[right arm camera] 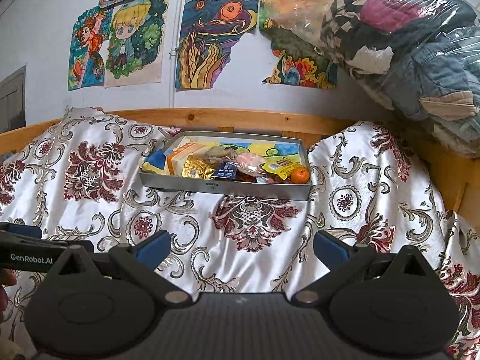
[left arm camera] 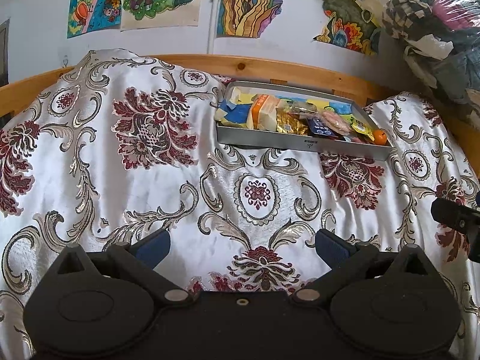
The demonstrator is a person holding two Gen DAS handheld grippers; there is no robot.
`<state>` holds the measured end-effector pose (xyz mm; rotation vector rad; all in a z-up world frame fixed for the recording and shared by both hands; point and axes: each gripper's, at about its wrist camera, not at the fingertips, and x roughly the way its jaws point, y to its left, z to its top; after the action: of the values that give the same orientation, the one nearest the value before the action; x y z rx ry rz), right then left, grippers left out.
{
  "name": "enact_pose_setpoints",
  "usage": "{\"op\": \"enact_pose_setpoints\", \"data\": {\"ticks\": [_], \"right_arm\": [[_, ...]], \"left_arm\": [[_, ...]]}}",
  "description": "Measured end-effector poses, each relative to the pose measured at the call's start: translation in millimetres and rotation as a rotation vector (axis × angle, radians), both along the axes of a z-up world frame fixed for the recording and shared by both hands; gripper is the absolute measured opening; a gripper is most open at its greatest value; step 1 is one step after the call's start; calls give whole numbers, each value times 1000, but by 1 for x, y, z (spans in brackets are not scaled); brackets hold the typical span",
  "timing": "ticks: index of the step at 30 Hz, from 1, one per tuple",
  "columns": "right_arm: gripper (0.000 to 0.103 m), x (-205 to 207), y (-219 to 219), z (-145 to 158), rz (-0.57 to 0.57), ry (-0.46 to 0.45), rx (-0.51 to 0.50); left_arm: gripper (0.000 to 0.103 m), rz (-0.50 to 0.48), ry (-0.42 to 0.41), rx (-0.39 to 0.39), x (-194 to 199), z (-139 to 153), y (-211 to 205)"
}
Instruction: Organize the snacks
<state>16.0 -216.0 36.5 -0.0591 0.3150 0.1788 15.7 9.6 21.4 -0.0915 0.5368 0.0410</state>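
Note:
A grey metal tray (left arm camera: 300, 144) (right arm camera: 222, 186) lies on the patterned bedspread near the wooden headboard. It holds several snacks: an orange-and-cream packet (left arm camera: 264, 113) (right arm camera: 180, 157), a gold foil pack (left arm camera: 289, 123) (right arm camera: 196, 166), a dark blue packet (left arm camera: 321, 127) (right arm camera: 225, 171), a pink packet (right arm camera: 250, 160), a yellow packet (right arm camera: 277, 166) and a small orange (left arm camera: 379, 137) (right arm camera: 300, 175) at its right end. My left gripper (left arm camera: 241, 246) is open and empty, well short of the tray. My right gripper (right arm camera: 241, 246) is open and empty, also short of it.
The white, red and silver bedspread (left arm camera: 144, 186) (right arm camera: 375, 198) covers the bed in folds. A wooden headboard (left arm camera: 270, 67) (right arm camera: 240, 118) runs behind the tray. A plastic bag of clothes (right arm camera: 414, 39) sits at the upper right. The other gripper shows at the edge of each view (left arm camera: 459, 219) (right arm camera: 30, 255).

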Motion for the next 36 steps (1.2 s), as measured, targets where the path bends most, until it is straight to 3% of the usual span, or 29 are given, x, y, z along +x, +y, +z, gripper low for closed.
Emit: {"op": "enact_pose_setpoints", "data": {"ticks": [20, 36], "right_arm": [[103, 0, 1, -1, 2, 4, -2], [103, 0, 1, -1, 4, 5, -3]], "left_arm": [[102, 20, 33, 24, 1, -2, -5], [102, 12, 35, -1, 1, -3, -4]]}}
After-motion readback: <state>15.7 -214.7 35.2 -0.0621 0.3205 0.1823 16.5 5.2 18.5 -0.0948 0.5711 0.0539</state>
